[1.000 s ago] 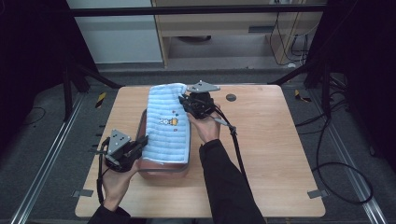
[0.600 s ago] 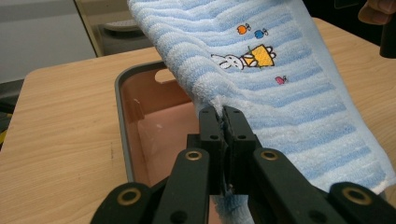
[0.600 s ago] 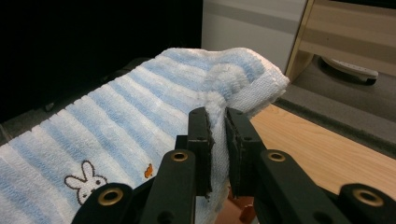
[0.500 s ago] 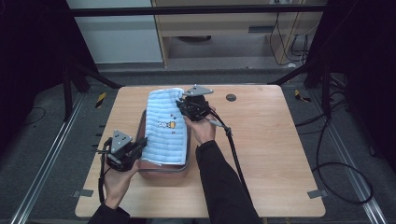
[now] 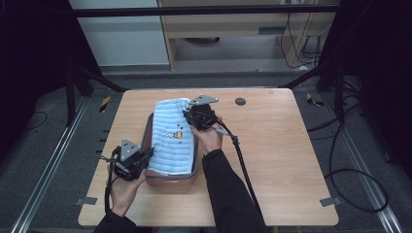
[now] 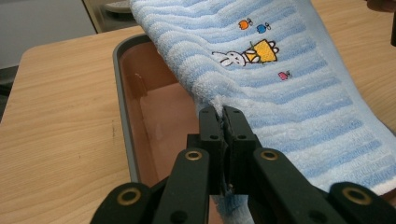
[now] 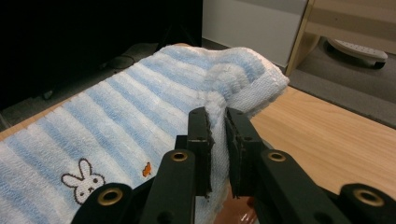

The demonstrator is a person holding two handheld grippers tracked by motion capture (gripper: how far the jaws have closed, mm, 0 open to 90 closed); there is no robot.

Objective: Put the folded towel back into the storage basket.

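Towel (image 5: 171, 141), light blue with white stripes and a small rabbit picture (image 6: 240, 56), lies stretched over a brown tray (image 5: 171, 180) with a grey rim on the wooden table (image 5: 286, 145). The left gripper (image 5: 145, 156) pinches the towel's near edge over the tray's left side, jaws closed tight on the cloth. The right gripper (image 5: 190, 116) clamps the far edge the same way, near the tray's far end.

Light-blue-and-white striped towel (image 5: 171, 141) with rabbit motif, reddish-brown tray (image 5: 171, 181)
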